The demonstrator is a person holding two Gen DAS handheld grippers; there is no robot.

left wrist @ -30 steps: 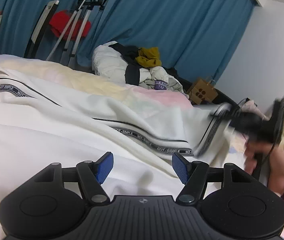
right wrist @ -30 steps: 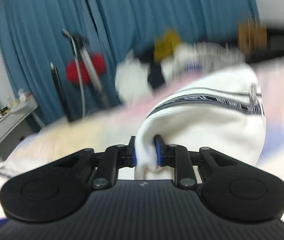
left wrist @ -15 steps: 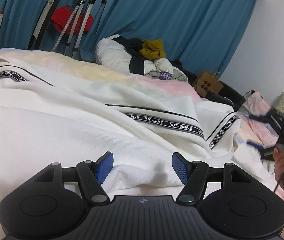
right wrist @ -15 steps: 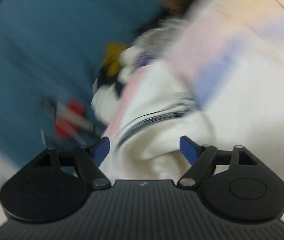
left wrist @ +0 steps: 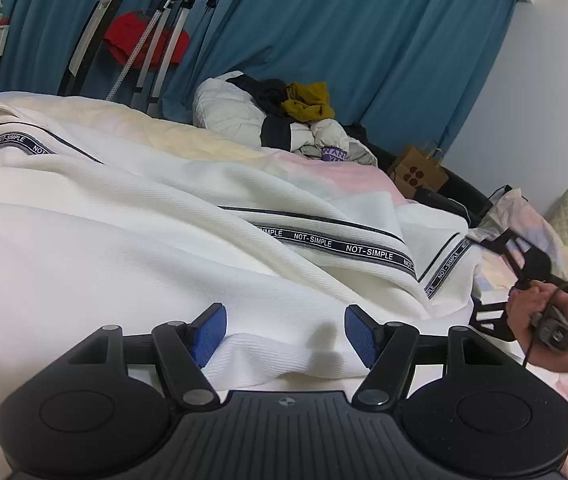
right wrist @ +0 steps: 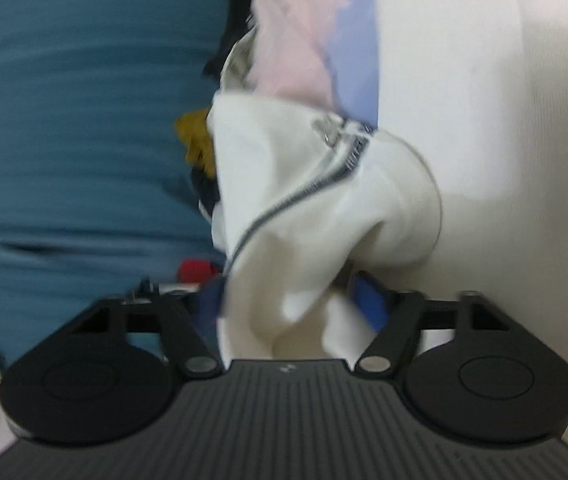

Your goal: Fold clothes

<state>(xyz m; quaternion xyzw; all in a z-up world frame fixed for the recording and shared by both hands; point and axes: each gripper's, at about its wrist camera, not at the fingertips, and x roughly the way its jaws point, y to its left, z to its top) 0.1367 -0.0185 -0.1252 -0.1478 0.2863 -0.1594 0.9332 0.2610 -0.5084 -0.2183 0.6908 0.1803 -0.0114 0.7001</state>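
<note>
Since a second ago our right tool point(right wrist: 288, 308) dropped the white sweatshirt point(left wrist: 164, 248); both tools gape, left tool point(left wrist: 286, 334) at its 6 o'clock hem. Folding barely begun.

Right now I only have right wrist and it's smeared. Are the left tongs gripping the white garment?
Observer: No. The left tongs are open, with the blue pads wide apart over the white garment, not pinching it.
Operator: Where does the lettered band lie?
Observer: The NOT-SIMPLE band runs across the garment ahead of the left tongs and turns a corner near the garment's right edge.
Operator: Anything past the far end of the bed?
Observer: A brown paper bag stands beyond the far corner, to the right of the clothes pile, in front of the blue curtain.
</note>
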